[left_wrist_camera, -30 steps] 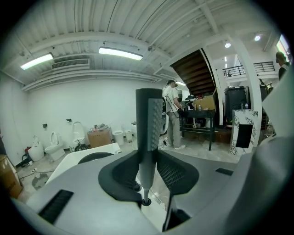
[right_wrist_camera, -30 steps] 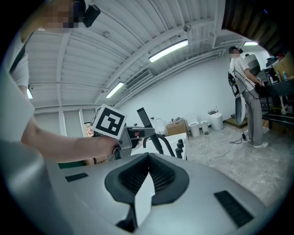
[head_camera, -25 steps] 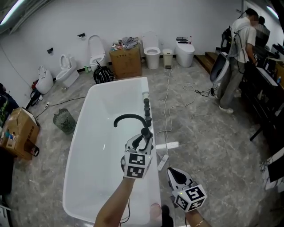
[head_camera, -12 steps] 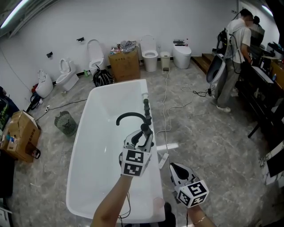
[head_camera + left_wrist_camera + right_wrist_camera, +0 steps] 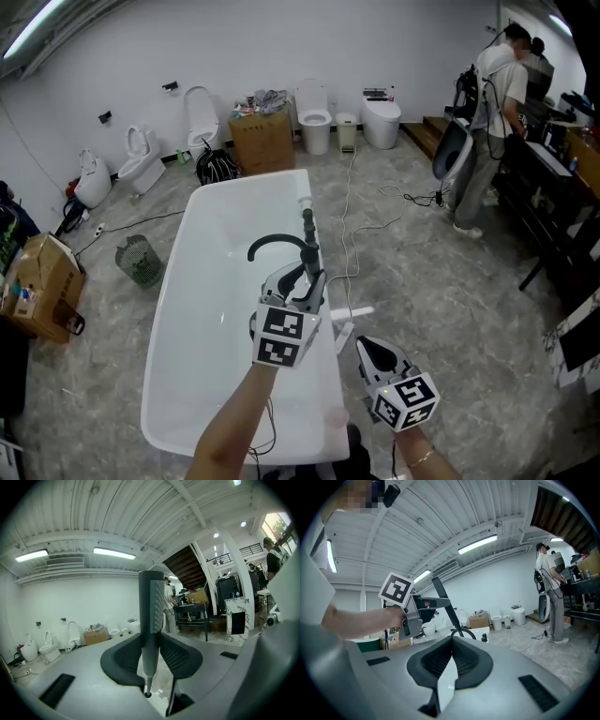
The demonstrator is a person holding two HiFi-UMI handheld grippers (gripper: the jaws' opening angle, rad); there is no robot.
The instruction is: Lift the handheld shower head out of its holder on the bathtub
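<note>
Left claw (image 5: 304,278) is clamped on the handheld shower head (image 5: 151,616), held upright above the bathtub (image 5: 202,281) rim. Right claw (image 5: 372,354) is closed and empty. The lift looks underway; next, raise it straight up, clear of its unseen holder.

Grey floor (image 5: 422,281) with 1 white bathtub (image 5: 216,281), 2 cardboard boxes (image 5: 264,139) (well apart), cables (image 5: 344,216)

In head view, shower head (image 5: 303,273) largely behind left gripper (image 5: 306,283); right forearm (image 5: 424,459) cropped.
</note>
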